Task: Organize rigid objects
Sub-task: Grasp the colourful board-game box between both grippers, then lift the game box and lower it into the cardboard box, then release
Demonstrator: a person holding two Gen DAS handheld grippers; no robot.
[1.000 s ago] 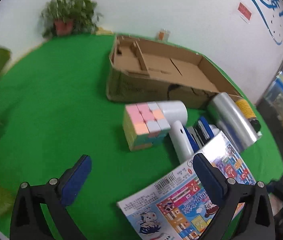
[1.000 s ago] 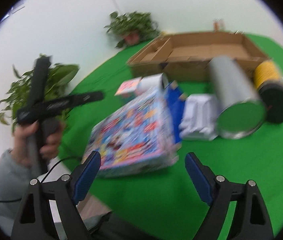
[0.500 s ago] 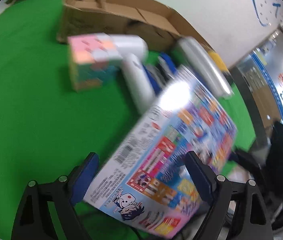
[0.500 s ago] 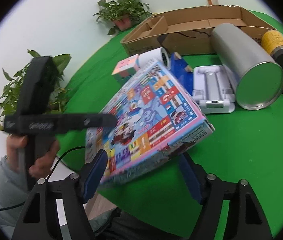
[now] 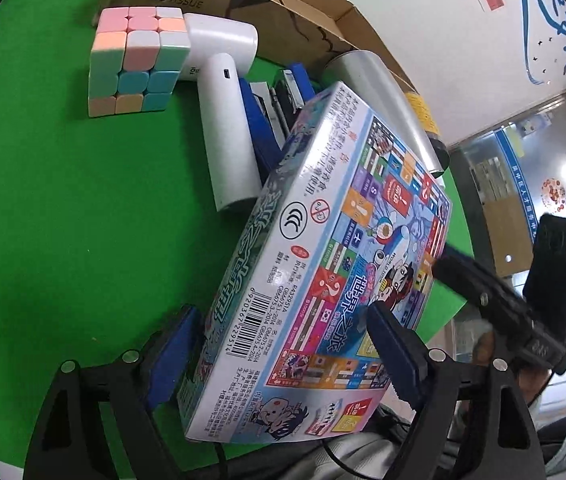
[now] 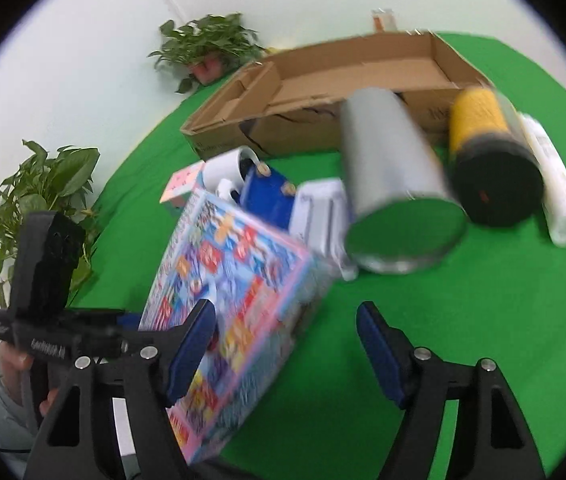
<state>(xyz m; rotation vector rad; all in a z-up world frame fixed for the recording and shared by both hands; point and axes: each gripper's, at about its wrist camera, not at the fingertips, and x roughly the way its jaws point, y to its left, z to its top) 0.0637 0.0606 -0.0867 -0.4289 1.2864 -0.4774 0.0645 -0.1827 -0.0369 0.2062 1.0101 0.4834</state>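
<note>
Colourful game box [image 5: 335, 264] now tilted up.

Open green cloth [image 5: 63, 200] left of game box [image 5: 323, 260]. Far side blocked: cube [image 5: 135, 60], white dryer [image 5: 223, 120], silver can [image 6: 395, 192], cardboard tray [image 6: 323, 92].

One board game box [image 5: 347, 248], one puzzle cube [image 5: 135, 60], one cardboard box [image 6: 355, 76], one silver can [image 6: 395, 184], two potted plants [image 6: 207, 48], two grippers [image 5: 283, 356].
</note>
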